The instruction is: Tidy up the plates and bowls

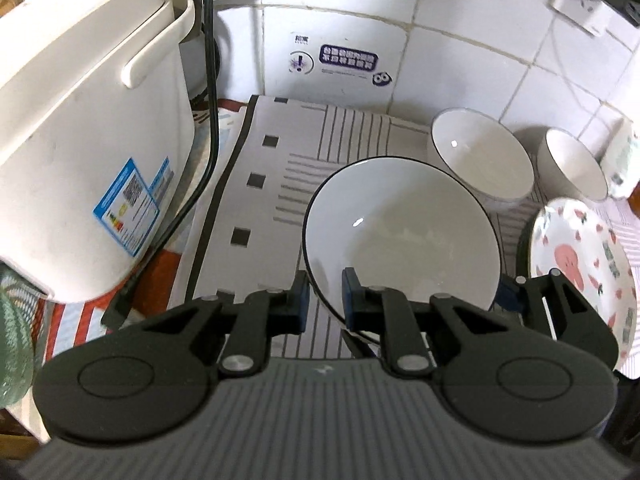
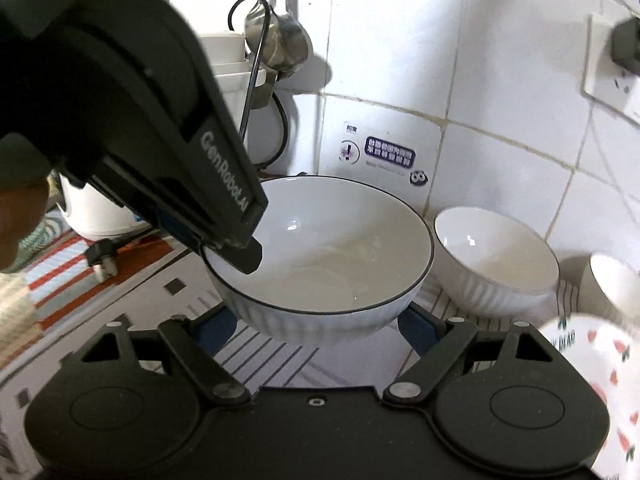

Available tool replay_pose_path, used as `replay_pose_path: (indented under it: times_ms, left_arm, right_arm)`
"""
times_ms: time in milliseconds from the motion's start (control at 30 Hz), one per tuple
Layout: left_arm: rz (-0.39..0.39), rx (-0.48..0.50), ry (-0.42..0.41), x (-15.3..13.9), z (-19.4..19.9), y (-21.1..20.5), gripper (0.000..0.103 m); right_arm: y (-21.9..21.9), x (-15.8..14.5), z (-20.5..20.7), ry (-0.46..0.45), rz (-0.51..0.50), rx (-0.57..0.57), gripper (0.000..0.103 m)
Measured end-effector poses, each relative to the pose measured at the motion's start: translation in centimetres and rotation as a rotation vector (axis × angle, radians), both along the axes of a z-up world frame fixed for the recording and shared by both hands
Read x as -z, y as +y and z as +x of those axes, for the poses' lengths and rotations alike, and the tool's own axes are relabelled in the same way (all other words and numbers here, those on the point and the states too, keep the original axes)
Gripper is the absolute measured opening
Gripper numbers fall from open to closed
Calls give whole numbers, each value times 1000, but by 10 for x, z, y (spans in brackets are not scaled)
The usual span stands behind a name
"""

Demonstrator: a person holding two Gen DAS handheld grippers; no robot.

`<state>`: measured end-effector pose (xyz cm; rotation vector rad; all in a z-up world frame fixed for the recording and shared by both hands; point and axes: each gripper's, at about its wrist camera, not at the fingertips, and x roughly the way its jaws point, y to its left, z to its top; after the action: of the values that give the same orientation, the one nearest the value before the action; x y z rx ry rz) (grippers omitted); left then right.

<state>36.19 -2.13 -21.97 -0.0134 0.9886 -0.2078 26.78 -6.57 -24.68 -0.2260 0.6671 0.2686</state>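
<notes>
I am pinching the near rim of the large white bowl point(image 1: 400, 236) with my left claw point(image 1: 325, 296), one pad inside the wall and one outside, clamped on the dark-edged lip. The bowl is riding tilted just ahead of that claw, above the striped mat point(image 1: 304, 152) on the table. My right claw point(image 2: 316, 326) is waiting with its jaws spread apart on either side of the bowl's ribbed underside; I cannot tell whether the pads are touching it.

Beyond the left claw and to its right, a second bowl point(image 1: 480, 156) and a third bowl point(image 1: 572, 164) are sitting by the tiled wall, and a patterned plate point(image 1: 580, 252) is lying close on the right.

I am judging this bowl as glazed ceramic: stiff, fairly heavy for a one-sided rim grip, slick and chip-prone. The rim is the natural hold, but it is hanging off one edge, so I am expecting it to want to swing; cradling the base from below would steady it.
</notes>
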Motion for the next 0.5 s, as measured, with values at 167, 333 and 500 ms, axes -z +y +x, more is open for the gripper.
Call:
replay_pose_path:
  times_ms: [167,333,500]
  left_arm:
    - [17,4,26,0,-16,-5,15]
    - [22,-2,65,8,-25,-9,15]
    - [46,0,86,22,-34,-10,15]
  right_arm:
    - [-6,-4,-22,8,16,-7,91]
    - [-13,-5,-42,46,58,6,91]
    - [-11,5,-53,44,25,-12,91]
